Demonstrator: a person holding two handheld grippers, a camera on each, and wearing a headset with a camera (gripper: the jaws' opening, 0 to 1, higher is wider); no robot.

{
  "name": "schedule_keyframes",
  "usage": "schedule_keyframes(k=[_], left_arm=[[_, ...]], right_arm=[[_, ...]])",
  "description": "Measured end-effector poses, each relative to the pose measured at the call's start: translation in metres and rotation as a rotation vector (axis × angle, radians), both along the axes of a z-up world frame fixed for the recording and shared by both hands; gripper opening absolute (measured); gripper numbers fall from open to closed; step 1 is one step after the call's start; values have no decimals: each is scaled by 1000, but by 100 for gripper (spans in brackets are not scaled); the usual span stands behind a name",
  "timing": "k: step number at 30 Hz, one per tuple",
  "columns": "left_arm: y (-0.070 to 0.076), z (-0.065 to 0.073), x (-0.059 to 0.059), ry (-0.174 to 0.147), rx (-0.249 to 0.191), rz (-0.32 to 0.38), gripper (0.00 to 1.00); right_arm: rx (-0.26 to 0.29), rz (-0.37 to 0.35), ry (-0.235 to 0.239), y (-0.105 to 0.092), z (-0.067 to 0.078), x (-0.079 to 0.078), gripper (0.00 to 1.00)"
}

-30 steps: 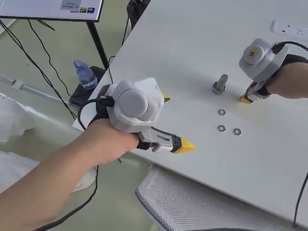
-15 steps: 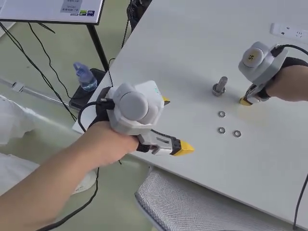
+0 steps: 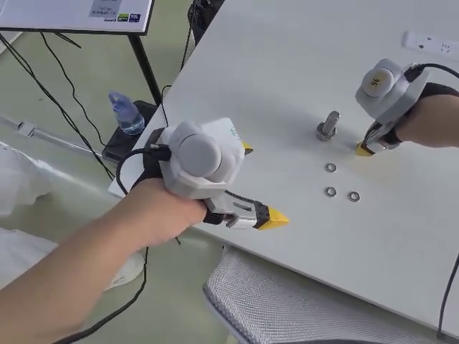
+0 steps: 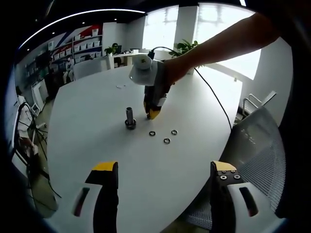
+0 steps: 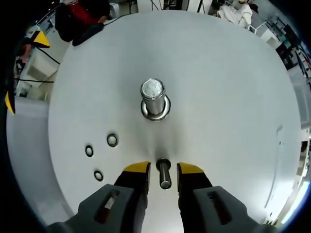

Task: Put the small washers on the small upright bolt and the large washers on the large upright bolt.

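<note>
The large bolt [image 3: 328, 125] stands upright on the white table [image 3: 287, 64], with a washer around its base [image 5: 155, 110]. Three small washers [image 3: 330, 168] [image 3: 330, 192] [image 3: 353, 196] lie loose in front of it. Just right of the bolt, my right gripper [image 3: 366, 148] points down at the table, shut on the small bolt [image 5: 164, 174], which sits between its yellow-tipped jaws. My left gripper [image 3: 262, 184] hovers open over the table's near left edge with nothing between its jaws [image 4: 163, 167], facing the large bolt [image 4: 129, 118] and the washers [image 4: 166, 141].
A white power strip [image 3: 430, 43] lies at the table's far right. Below the near table edge is a grey mesh chair [image 3: 287, 301]. On the floor at left stand a water bottle [image 3: 127, 112], cables and a black stand leg [image 3: 147, 68].
</note>
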State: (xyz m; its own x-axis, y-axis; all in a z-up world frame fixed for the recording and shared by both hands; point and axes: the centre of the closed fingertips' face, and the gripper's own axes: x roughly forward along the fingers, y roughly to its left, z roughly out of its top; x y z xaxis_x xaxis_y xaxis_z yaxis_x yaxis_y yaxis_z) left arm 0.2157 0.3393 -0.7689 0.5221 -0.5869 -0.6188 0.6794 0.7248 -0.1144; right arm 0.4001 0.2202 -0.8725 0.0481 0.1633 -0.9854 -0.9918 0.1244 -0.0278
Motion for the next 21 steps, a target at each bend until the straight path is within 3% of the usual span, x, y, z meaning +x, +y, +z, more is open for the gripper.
schedule_keyframes(k=[21], left_arm=[[-9,11,6,-20,2,-38,77]], right_arm=[[41,-20,20,-2,33,-6,26]])
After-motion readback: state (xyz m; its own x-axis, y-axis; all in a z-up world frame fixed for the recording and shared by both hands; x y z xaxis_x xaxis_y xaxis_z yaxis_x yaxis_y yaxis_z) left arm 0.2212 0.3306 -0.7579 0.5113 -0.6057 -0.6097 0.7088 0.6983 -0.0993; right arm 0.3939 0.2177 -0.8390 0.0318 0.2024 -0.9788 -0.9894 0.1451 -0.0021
